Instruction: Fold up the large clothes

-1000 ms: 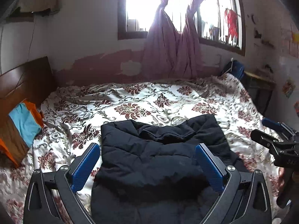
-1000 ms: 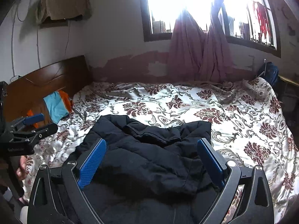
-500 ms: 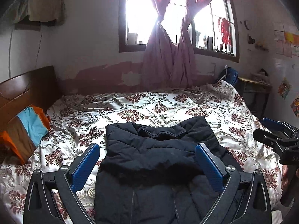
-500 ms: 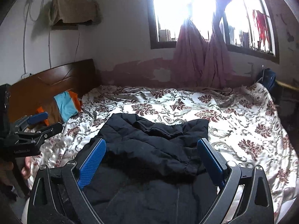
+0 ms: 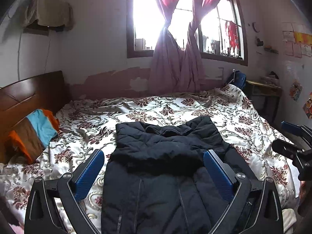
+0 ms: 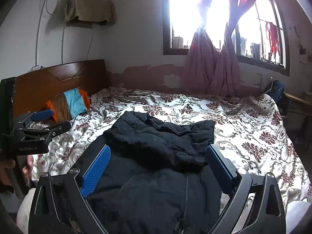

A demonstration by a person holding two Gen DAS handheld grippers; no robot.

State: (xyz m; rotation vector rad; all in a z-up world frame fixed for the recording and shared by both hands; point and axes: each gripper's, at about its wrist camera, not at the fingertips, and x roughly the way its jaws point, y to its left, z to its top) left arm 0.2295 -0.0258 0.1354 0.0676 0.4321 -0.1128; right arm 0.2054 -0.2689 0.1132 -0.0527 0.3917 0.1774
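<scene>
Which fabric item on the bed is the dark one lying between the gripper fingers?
The black padded jacket, spread mid-bed; the orange, brown and blue striped pillow sits by the headboard.

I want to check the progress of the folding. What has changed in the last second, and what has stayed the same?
Both grippers, left and right, pulled back and rose: more wall and window show now, and more of the jacket's near part. Both were open and empty throughout; nothing was grasped or let go. The jacket lies as before on the bed, its top part folded over; the pillow did not move.

Two wrist fisheyes above the bed's (image 5: pixel 243 117) near edge — facing the window (image 6: pixel 195 19).
</scene>
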